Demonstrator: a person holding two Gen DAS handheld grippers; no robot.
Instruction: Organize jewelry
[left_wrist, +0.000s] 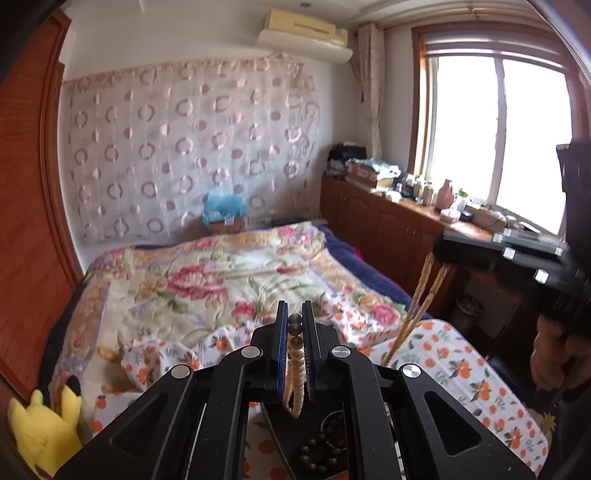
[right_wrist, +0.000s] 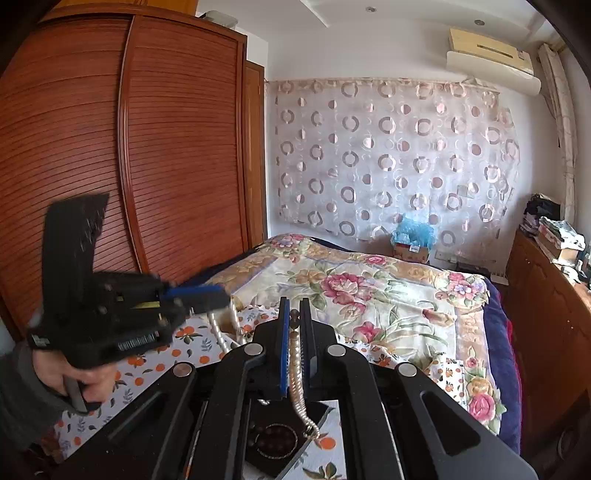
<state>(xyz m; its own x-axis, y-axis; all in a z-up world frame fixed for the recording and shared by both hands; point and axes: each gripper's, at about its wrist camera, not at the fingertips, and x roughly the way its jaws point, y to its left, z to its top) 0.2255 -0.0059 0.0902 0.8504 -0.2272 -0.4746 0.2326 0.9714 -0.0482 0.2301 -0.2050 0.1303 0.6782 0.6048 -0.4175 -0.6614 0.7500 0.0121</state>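
The long strand of small pale cream beads (left_wrist: 295, 363), capped by a few larger dark brown round beads, was stretched between both tools above the near end of the bed; the left black two-finger gripper (left_wrist: 295, 325) had its blue-lined jaws pressed together on one part of it, the dark beads poking up between the tips and a loop of pale beads sagging back below; the right black two-finger gripper (right_wrist: 294, 321) was likewise clamped on the strand, one dark bead at its tips and a pale beaded tail dangling toward the near edge.

Under both lay a black square tray (right_wrist: 284, 435) on the white cloth printed with oranges (left_wrist: 461, 362), holding a ring of dark round beads (right_wrist: 279, 439); in the left view those beads showed only as a loose dark cluster.

The left view alone took in the bright window (left_wrist: 495, 136) on the right, the cluttered wooden cabinet top (left_wrist: 413, 206) beneath it, a yellow plush toy (left_wrist: 44, 428) at near left, and the taut double run of strand slanting up to the blurred right tool; the right view alone showed the slatted reddish wooden wardrobe (right_wrist: 110, 147) on the left, and a grey-sleeved hand (right_wrist: 77, 384) gripping the left tool's handle; the floral quilt (right_wrist: 369, 288) and circle-patterned curtain (right_wrist: 388, 155) appeared in both.
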